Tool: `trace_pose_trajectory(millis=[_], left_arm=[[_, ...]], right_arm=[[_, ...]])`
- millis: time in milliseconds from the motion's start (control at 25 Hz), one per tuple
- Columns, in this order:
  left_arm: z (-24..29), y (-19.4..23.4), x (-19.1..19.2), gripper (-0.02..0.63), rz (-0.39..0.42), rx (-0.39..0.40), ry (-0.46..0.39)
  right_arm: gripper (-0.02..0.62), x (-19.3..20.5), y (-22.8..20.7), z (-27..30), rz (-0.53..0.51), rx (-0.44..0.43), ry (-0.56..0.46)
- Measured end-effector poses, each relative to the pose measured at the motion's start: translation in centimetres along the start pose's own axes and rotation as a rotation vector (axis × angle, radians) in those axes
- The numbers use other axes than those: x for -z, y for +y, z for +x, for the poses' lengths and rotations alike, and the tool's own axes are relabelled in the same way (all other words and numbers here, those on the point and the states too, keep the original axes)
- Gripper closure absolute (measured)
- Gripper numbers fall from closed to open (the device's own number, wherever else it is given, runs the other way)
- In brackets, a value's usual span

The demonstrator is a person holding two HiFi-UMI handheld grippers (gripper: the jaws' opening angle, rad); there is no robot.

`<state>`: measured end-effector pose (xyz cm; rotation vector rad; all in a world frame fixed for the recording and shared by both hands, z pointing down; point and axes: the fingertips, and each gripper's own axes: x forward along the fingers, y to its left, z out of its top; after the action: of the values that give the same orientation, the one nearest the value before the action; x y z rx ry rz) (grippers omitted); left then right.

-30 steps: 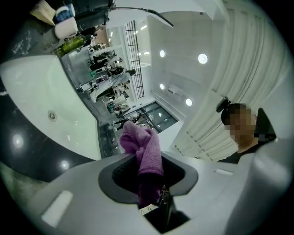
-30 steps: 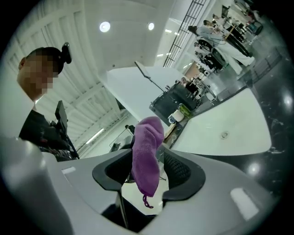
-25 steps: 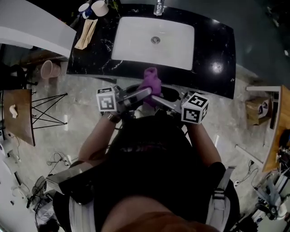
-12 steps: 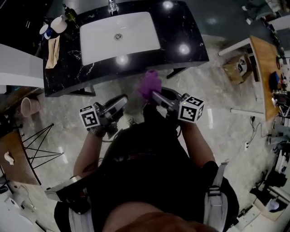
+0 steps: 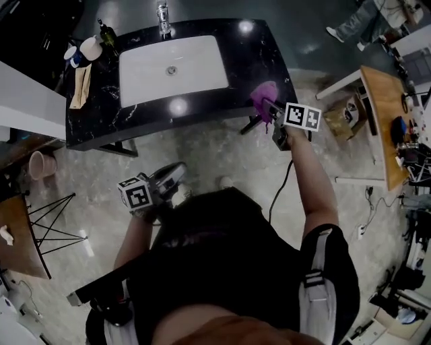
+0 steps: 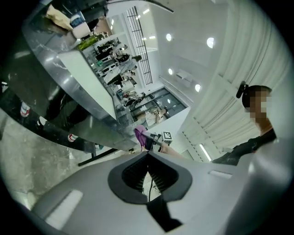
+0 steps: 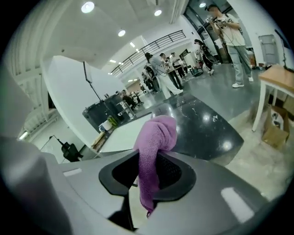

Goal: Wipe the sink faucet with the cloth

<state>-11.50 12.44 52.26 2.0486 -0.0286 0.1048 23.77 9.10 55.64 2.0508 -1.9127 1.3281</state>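
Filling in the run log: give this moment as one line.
left gripper: shut, empty | right gripper: just closed on cloth, near counter corner | faucet: not yet reached

In your head view the faucet (image 5: 162,16) is too small to detail; the right gripper (image 7: 148,160) hides part of the cloth (image 7: 156,135).

Head view: from high above, looking steeply down. Left gripper view: low, level, toward the table (image 5: 269,60) edge. Right gripper view: nearer, slanting down. Shared by all: sink (image 5: 172,67).
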Motion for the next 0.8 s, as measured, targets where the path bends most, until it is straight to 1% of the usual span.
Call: trace_pose_trajectory(millis=[120,200,320,400,520,640,760,800], left_arm=[[-0.3,0.4,0.2,0.606,-0.037,-0.067,-0.06],[-0.6,0.7,0.6,0.606,-0.061,-0.108,-0.098],[-1.7,0.7,1.1,0.606,-0.062,-0.153,-0.147],[-2.6,0.7,1.3,0.606,-0.068,-0.184,-0.178],[-3.1,0.9,1.8,0.606,-0.089,-0.194,-0.218],[-2.4,0.9,2.1,0.606,-0.095,-0.191,-0.209],[-0.7,0.3,1.9,0.606,-0.065,-0.176,-0.162],[-0.2,0.1,1.8,0.606,-0.052,-0.167,-0.149]], right_arm=[[0.489,-2.7,-2.8,3.9,-0.061,0.085,0.099],[0.489,-3.6,-4.7,6.0,-0.109,0.151,0.166],[0.488,-3.5,-6.9,8.1,-0.206,0.245,0.25],[0.487,-3.0,-7.6,8.9,-0.245,0.278,0.272],[0.485,-2.6,-7.7,9.5,-0.22,0.263,0.253],[0.468,-2.5,-7.7,9.4,-0.199,0.226,0.236],[0.382,-2.9,-7.5,8.4,-0.185,0.192,0.196],[0.373,-3.2,-7.2,7.6,-0.187,0.176,0.172]])
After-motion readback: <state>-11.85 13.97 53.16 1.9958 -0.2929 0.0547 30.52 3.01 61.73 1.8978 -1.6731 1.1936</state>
